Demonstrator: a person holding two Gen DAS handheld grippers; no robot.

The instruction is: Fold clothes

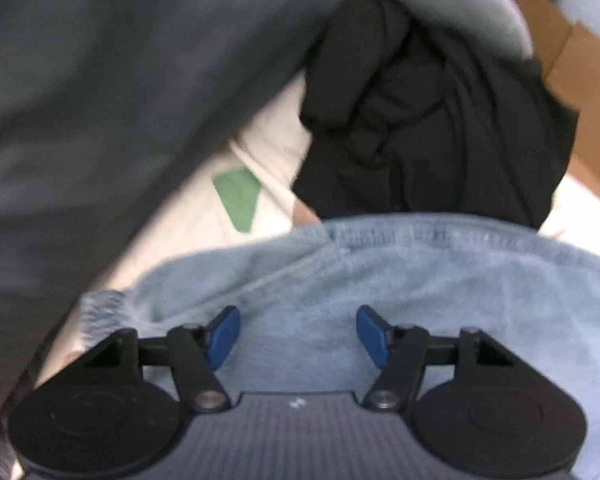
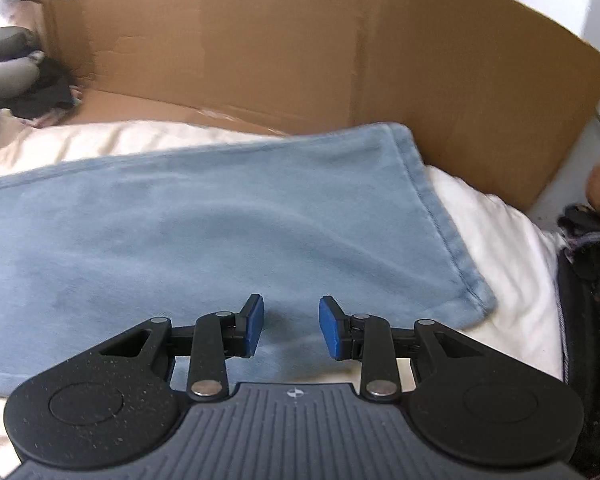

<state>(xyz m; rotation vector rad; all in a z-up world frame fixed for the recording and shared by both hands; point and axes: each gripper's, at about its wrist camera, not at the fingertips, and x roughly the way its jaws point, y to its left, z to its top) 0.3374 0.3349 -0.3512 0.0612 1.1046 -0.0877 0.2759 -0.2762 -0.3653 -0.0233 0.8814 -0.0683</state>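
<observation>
R gripper (image 2: 291,328) low over near edge of blue fleece garment (image 2: 204,232), jaws apart, nothing between. L gripper (image 1: 298,332) same: spread wide, empty, above the fleece's stitched hem (image 1: 420,236). Garment lies mostly flat on white bedding (image 2: 496,248), right corner squared (could be mid-fold or just spread; can't tell). Looks soft, light, limp; will likely sag, so pinch at hem corners. Beyond: black clothes heap (image 1: 428,120), then cardboard box (image 2: 300,52).
</observation>
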